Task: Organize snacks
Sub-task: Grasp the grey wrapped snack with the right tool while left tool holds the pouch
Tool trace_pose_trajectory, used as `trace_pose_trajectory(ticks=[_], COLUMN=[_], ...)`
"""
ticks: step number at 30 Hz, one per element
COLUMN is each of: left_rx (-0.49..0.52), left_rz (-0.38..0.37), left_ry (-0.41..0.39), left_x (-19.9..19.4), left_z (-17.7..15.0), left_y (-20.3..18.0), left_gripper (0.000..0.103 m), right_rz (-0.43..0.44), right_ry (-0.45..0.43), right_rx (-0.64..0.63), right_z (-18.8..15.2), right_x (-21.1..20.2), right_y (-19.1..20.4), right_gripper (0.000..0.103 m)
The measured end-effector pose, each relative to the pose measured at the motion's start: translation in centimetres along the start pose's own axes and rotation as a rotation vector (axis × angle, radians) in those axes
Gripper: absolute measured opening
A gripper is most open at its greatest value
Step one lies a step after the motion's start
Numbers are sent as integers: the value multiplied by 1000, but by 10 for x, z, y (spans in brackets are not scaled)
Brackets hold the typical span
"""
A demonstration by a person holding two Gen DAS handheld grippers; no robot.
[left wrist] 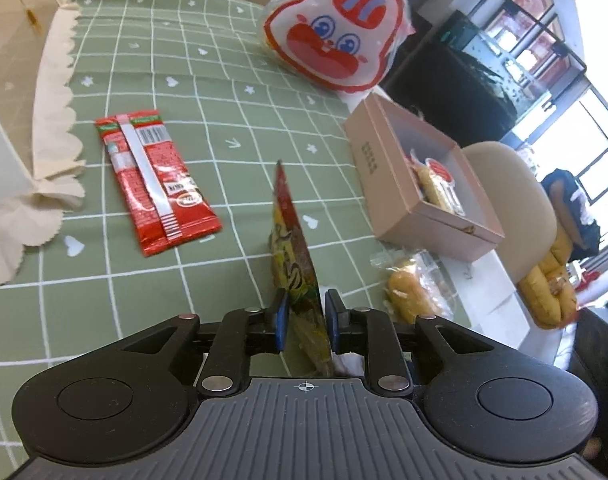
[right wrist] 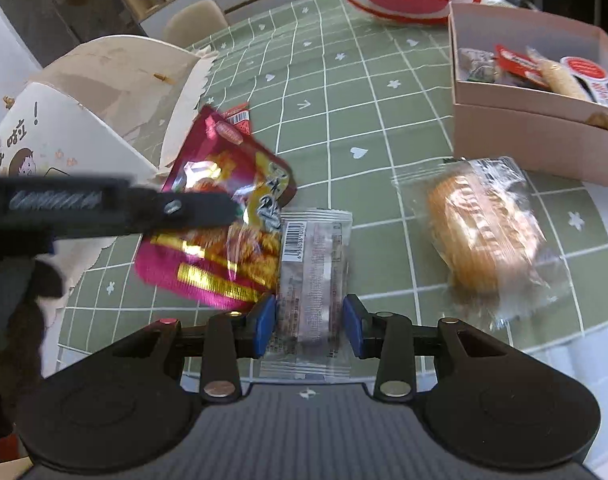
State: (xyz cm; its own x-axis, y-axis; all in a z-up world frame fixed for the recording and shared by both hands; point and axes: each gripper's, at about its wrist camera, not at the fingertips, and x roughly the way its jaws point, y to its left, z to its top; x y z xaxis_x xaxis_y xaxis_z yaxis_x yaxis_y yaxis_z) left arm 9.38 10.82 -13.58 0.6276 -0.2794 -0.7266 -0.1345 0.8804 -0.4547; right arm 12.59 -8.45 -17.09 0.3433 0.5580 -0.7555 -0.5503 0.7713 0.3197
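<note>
My left gripper (left wrist: 304, 314) is shut on a magenta and yellow snack pouch (left wrist: 294, 248), held edge-on above the green cloth; the same pouch (right wrist: 220, 216) shows flat in the right wrist view with the left gripper's black finger across it. My right gripper (right wrist: 308, 322) has its jaws around a clear-wrapped brown bar (right wrist: 313, 276) lying on the cloth; whether they press it is unclear. A pink box (left wrist: 403, 188) holds several snacks, also in the right wrist view (right wrist: 519, 120). A wrapped bread roll (right wrist: 487, 236) lies near it, also seen in the left wrist view (left wrist: 407, 292).
A red snack packet (left wrist: 156, 178) lies flat on the green checked tablecloth (left wrist: 224, 100). A rabbit-face bag (left wrist: 335, 36) stands at the far side. A white paper box (right wrist: 88, 100) sits at the left. Beige chairs (left wrist: 515, 208) stand past the table edge.
</note>
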Motion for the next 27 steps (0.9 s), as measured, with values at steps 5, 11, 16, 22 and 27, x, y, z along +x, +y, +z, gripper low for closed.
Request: trace_pose_trajectory(ticks=[5,11,16,22,27], left_rx=[-4,15,6,51,48], left_rz=[51,70,95,118,138], left_ry=[4,50,101,155,174], left_x=[14,-6,-27,-27,-24], left_z=[-1,-16,-45,-50,-54], left_y=[2,-1,-2,-11,-17], left_gripper=[23,21,22,23,24], right_rz=[-67,-107,-170,-238,-235], right_ry=[-31,-72,-160,-241,-259], right_rx=[-58,-97,-139,-94,-120], right_z=[-12,-22,-40,-66,-72], right_x=[-7,-12,-13,-21,-19], right_y=[5,4,8,6,6], right_gripper=[40,57,64,81,92])
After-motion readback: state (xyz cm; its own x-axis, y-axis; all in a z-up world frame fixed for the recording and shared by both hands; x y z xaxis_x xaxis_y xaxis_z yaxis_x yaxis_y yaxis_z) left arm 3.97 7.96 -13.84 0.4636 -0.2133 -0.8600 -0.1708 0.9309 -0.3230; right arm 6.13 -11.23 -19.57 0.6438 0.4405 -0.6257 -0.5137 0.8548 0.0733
